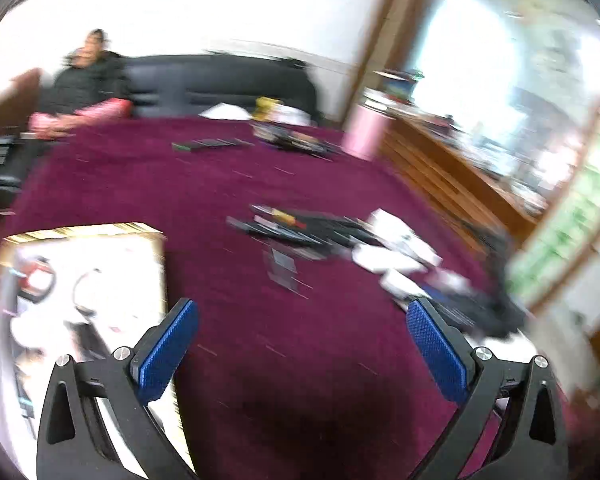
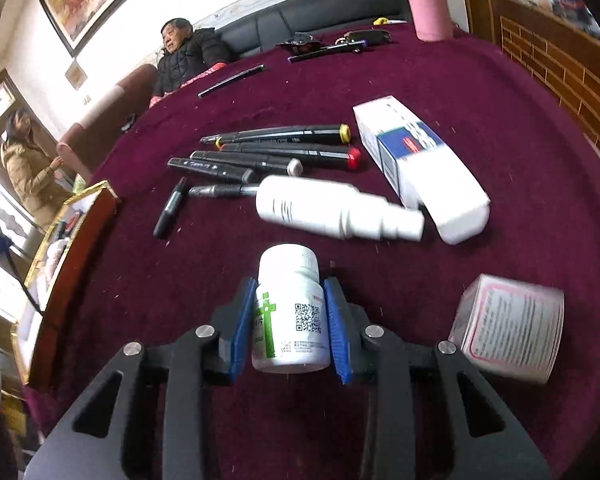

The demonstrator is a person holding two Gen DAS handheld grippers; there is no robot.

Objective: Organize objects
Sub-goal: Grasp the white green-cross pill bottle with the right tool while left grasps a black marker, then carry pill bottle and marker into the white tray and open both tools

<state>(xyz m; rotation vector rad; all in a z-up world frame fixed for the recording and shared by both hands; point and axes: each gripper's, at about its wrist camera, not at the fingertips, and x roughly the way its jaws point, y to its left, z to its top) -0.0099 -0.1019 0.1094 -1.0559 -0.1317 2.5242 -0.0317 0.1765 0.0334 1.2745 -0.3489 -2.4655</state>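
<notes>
My right gripper (image 2: 290, 288) is shut on a small white pill bottle (image 2: 290, 312) with a green cross label, held between the blue pads just above the maroon cloth. Ahead lie a white spray bottle (image 2: 336, 208) on its side, a white and blue carton (image 2: 416, 160), a pink-edged box (image 2: 512, 326) and several black markers (image 2: 276, 152). My left gripper (image 1: 302, 312) is open and empty over the maroon table (image 1: 180, 184). The left wrist view is blurred; a gold-rimmed box (image 1: 80, 280) with mixed items sits at its left, markers and white packs (image 1: 340, 240) ahead.
The gold-rimmed box (image 2: 72, 240) stands at the table's left edge. A pink flask (image 2: 428, 0) and more pens (image 2: 328, 46) are at the far side. A seated person (image 2: 188, 56) on a dark sofa and a standing person (image 2: 28, 168) are beyond. Wooden furniture (image 1: 460, 176) is at right.
</notes>
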